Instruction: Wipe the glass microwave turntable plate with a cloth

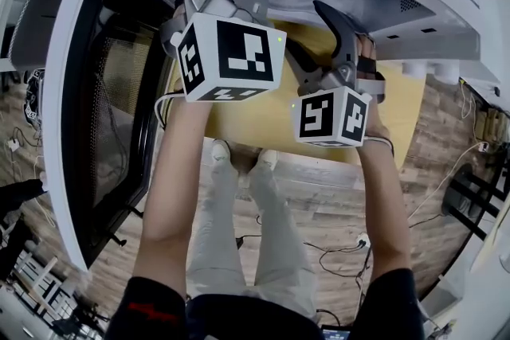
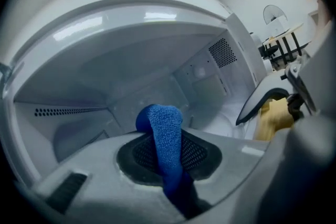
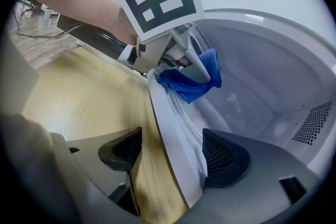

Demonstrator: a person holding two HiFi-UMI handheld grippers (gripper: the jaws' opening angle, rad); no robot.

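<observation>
Since wiping needs reach, my left gripper [image 2: 167, 157] has fingers clamped on the blue terry cloth [image 2: 164, 126], inside the cavity of the white microwave [image 2: 105, 23]. On my right gripper [image 3: 173, 157], fingers apart, straddling the front sill [image 3: 169, 128] w/o gripping, prob. for bracing. Can't distinguish the round glass turntable plate; presumably on cavity floor.
</observation>
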